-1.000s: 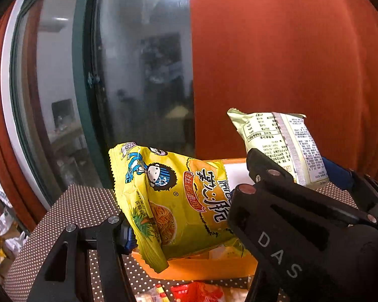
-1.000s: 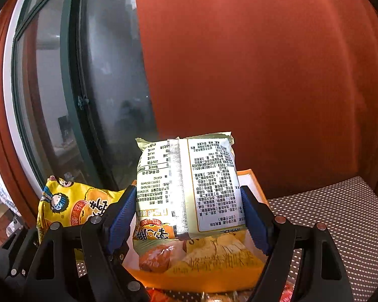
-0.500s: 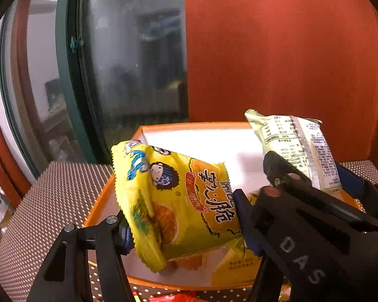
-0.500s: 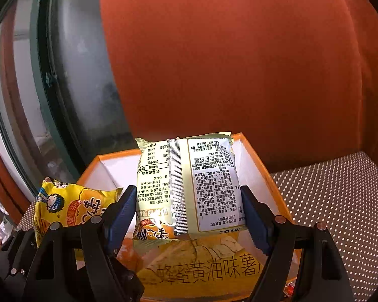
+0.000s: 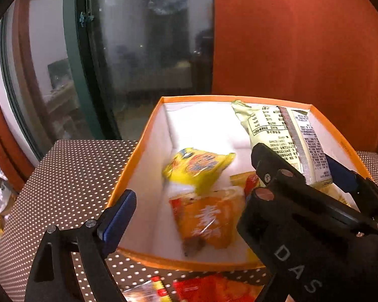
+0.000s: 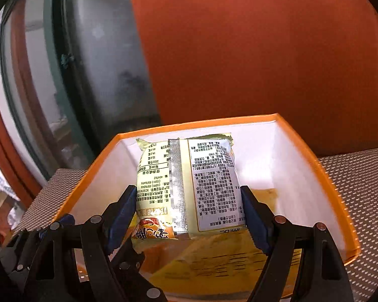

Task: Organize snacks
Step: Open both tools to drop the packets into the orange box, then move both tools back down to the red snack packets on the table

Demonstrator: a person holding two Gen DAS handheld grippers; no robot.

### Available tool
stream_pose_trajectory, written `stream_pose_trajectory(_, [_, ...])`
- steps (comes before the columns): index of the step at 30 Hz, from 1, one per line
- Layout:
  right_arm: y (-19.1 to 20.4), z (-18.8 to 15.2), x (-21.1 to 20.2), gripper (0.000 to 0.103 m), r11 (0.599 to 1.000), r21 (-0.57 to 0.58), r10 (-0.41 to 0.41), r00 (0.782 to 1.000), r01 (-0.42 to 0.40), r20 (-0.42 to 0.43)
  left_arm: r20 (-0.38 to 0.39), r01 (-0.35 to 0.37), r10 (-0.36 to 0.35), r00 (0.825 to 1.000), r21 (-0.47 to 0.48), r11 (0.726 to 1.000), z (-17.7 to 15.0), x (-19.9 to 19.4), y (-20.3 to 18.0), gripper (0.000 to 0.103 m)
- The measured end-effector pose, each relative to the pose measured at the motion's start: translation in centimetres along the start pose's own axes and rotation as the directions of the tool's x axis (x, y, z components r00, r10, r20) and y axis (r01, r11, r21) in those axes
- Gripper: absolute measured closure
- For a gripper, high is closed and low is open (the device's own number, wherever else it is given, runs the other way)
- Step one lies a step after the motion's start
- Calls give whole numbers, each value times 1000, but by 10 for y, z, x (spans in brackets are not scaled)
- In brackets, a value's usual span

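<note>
An orange box (image 5: 138, 151) with white inner walls stands on a dotted tablecloth. A yellow snack bag (image 5: 196, 168), blurred, is inside the box above an orange packet (image 5: 209, 221). My left gripper (image 5: 186, 211) is open and empty over the box's near left corner; only its left finger shows clearly. My right gripper (image 6: 189, 216) is shut on a pale green snack bag (image 6: 189, 181), held upright over the box (image 6: 327, 176). The same bag (image 5: 289, 141) and right gripper show in the left wrist view.
A glass door with a green frame (image 5: 83, 75) stands behind the table at left, and an orange-red curtain (image 5: 302, 37) at right. Red and clear snack packets (image 5: 201, 289) lie on the dotted tablecloth (image 5: 63, 176) in front of the box.
My left gripper opened and the yellow bag dropped into the box. Both grippers moved forward and down over the box; the right still holds the pale green bag.
</note>
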State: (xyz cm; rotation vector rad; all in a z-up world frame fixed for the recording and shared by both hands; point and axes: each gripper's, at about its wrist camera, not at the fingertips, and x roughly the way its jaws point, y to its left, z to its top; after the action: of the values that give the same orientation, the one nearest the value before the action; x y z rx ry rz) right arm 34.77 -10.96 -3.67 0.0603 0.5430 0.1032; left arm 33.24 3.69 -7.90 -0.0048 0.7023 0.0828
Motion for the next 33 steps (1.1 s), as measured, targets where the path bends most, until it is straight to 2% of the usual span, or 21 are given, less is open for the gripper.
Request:
stream_pose_trajectory(6, [13, -5, 2, 17, 1000, -16, -15, 1000, 15, 1, 29, 15, -15, 999, 12, 1000, -6, -6, 4, 13])
stream_pose_trajectory(8, [14, -5, 1, 7, 1000, -25, -14, 1000, 14, 16, 35, 25, -25, 999, 14, 1000, -8, -9, 3, 13])
stream_pose_trajectory(11, [17, -5, -3, 1, 999, -47, -24, 999, 26, 42, 42, 35, -36, 998, 12, 999, -11, -13, 4, 13])
stream_pose_trajectory(15, [19, -3, -5, 1, 998, -52, -24, 999, 26, 27, 39, 29, -29, 999, 5, 1000, -8, -18, 4, 8])
stream_pose_trajectory(22, [27, -3, -22, 1, 996, -86, -39, 999, 39, 9, 53, 27, -27, 998, 0, 1000, -13, -43, 7, 8])
stream_pose_trajectory(33, [46, -4, -80, 1, 991, -121, -57, 997, 62, 46, 134, 50, -52, 990, 19, 999, -21, -109, 12, 8])
